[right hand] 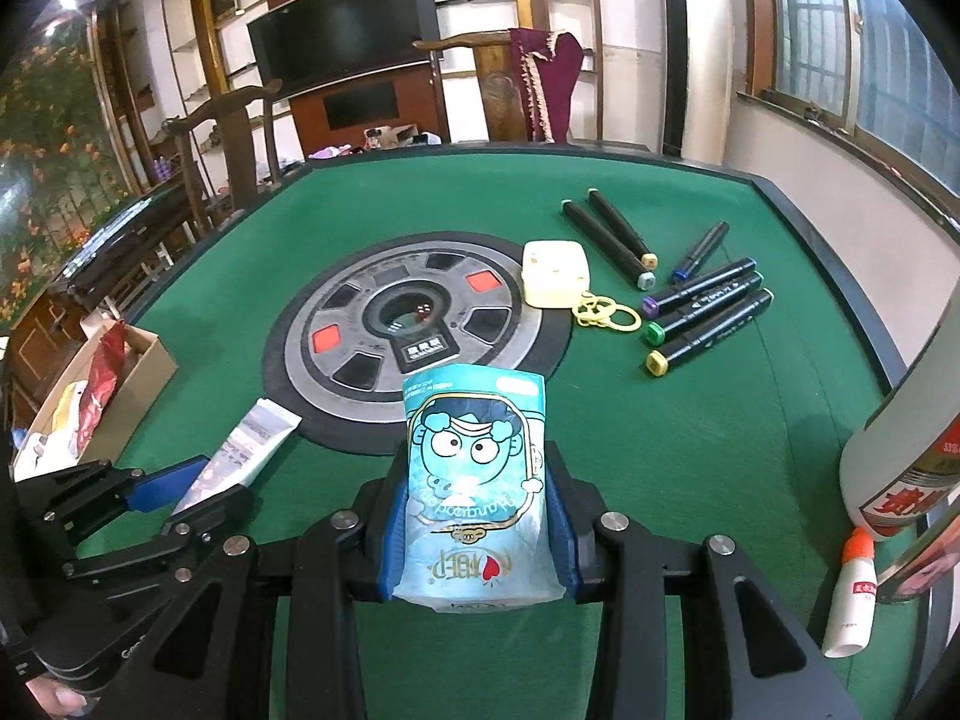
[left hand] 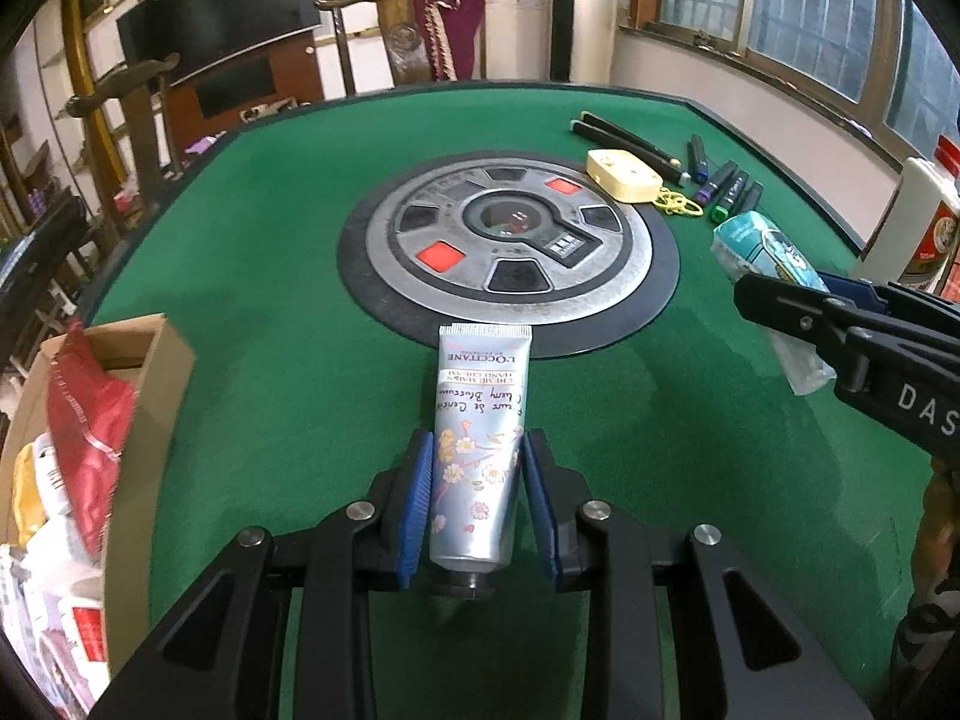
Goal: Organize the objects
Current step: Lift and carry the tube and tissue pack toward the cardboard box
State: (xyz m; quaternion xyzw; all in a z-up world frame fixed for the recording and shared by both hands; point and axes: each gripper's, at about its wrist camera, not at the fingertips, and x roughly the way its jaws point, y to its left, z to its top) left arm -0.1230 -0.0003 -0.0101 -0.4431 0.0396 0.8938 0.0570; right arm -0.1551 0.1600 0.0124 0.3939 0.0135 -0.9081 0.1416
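At right, only the right wrist view shows a small bottle (right hand: 852,594); jaws hold tube (left hand: 477,450) and packet (right hand: 477,492).

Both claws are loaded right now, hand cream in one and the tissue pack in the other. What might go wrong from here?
The hand cream tube sits between the left claw pads near its cap end, so its long free end may swing or slip. The soft tissue pack in the right claw may squash. The cardboard box is crowded already.

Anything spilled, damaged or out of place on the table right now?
Nothing spilled or damaged. The small white bottle lies on its side at the table's right edge, and the markers lie loosely fanned rather than lined up.
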